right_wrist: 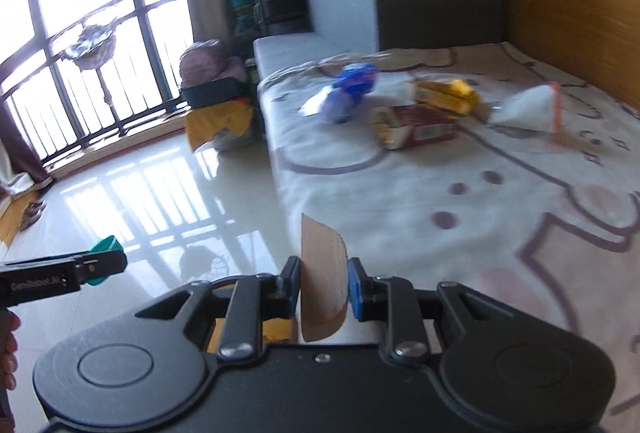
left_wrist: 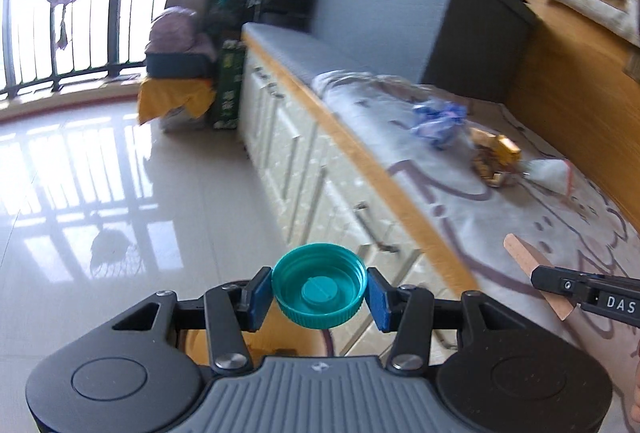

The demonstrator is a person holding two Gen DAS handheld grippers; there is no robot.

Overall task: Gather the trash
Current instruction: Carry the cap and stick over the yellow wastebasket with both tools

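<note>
- Left gripper (left_wrist: 319,293): jaws clenched on a teal bottle cap (left_wrist: 320,285), open side toward the camera, gripped by its ribbed rim between the blue pads (left_wrist: 377,299); held in the air over the glossy tiled floor (left_wrist: 100,193).
- Right gripper (right_wrist: 323,289): jaws clenched on a tan adhesive bandage (right_wrist: 321,273), which stands upright between the pads, its rounded edge to the right; held above the near edge of the patterned cloth (right_wrist: 440,185).
- Remaining trash on the cloth, well apart from both grippers: a crumpled blue-and-white wrapper (right_wrist: 348,93), a yellow packet (right_wrist: 448,95), a red-and-yellow box (right_wrist: 416,125) and a clear plastic bag (right_wrist: 528,109).
- Background: a grey storage chest (left_wrist: 408,5) beyond the cloth.
</note>
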